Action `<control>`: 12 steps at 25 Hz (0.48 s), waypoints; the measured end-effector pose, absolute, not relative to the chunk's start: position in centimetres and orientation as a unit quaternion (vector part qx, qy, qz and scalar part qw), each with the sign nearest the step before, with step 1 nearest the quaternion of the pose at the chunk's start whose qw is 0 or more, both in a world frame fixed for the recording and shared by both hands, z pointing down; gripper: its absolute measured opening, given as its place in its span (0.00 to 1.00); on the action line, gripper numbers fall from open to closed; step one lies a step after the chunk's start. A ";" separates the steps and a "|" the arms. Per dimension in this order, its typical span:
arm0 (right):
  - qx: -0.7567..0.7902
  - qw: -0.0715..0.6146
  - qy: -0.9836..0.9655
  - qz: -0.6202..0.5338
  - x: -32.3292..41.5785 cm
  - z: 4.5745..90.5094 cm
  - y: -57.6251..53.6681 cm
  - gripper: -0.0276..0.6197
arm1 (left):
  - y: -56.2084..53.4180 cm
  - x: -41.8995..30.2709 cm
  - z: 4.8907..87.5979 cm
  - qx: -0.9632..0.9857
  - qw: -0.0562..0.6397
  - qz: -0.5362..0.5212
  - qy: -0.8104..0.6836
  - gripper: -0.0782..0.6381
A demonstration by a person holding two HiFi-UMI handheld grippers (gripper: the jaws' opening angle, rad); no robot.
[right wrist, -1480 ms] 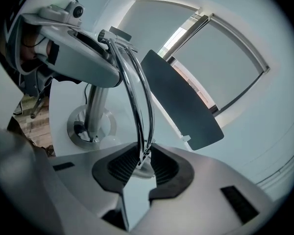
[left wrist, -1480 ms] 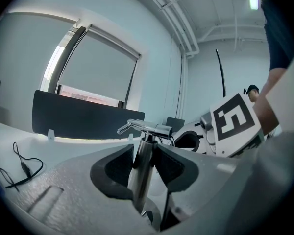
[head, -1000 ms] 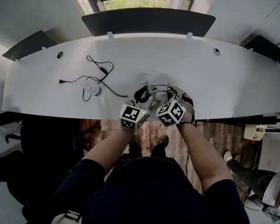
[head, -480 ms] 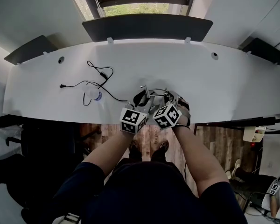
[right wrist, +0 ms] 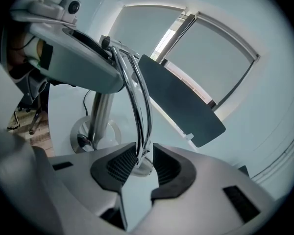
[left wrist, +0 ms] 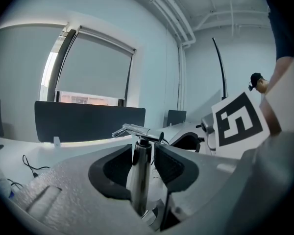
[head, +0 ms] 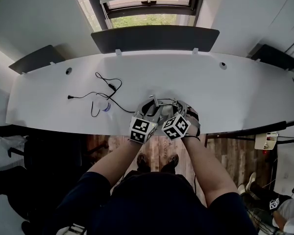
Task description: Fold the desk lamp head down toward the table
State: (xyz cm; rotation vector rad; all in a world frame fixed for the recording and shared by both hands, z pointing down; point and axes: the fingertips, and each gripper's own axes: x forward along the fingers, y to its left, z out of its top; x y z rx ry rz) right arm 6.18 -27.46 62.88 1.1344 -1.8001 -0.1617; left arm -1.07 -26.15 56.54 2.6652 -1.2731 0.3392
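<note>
At the table's (head: pixel 235 92) near edge, the left gripper (left wrist: pixel 143 153) is clamping the lamp's upright post (left wrist: pixel 138 180) while the right gripper (right wrist: pixel 144 163) is opening around the 2 arm rods (right wrist: pixel 137 97), with the lamp head (right wrist: pixel 73 58) sitting above-left of those jaws.

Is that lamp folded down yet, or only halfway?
Mostly done, it seems: the lamp arm already curves down toward the table. In hand: the left gripper clamps the post; the right gripper is opening its jaws around the arm. Left: pulling both grippers away.
</note>
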 end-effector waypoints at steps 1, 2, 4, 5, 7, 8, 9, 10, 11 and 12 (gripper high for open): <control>0.469 0.480 -0.738 -0.069 6.3 62.6 -27.3 0.22 | -25.9 -1.1 56.4 0.894 0.083 0.114 -0.426 0.28; 0.473 0.477 -0.738 -0.071 6.4 62.3 -27.1 0.22 | -25.7 -1.3 56.3 0.894 0.084 0.115 -0.425 0.28; 0.481 0.467 -0.739 -0.069 6.7 61.5 -26.5 0.22 | -25.1 -1.6 56.1 0.895 0.085 0.116 -0.423 0.28; 0.485 0.462 -0.740 -0.067 6.9 61.1 -26.0 0.22 | -24.7 -1.8 56.0 0.896 0.085 0.117 -0.421 0.28; 0.490 0.451 -0.744 -0.063 7.1 60.4 -25.1 0.22 | -23.8 -2.1 55.7 0.898 0.082 0.118 -0.416 0.28; 0.490 0.445 -0.747 -0.061 7.1 60.1 -24.6 0.22 | -23.4 -2.3 55.5 0.899 0.081 0.119 -0.413 0.28; 0.490 0.438 -0.751 -0.056 7.1 59.7 -24.1 0.22 | -22.9 -2.5 55.2 0.901 0.079 0.119 -0.410 0.28; 0.491 0.429 -0.757 -0.051 7.0 59.2 -23.7 0.21 | -22.5 -2.6 54.8 0.903 0.077 0.118 -0.407 0.28; 0.491 0.419 -0.762 -0.045 6.8 58.7 -23.3 0.19 | -22.0 -2.6 54.4 0.905 0.075 0.117 -0.403 0.28; 0.492 0.407 -0.768 -0.040 6.7 58.0 -22.8 0.17 | -21.5 -2.7 53.9 0.907 0.071 0.114 -0.399 0.28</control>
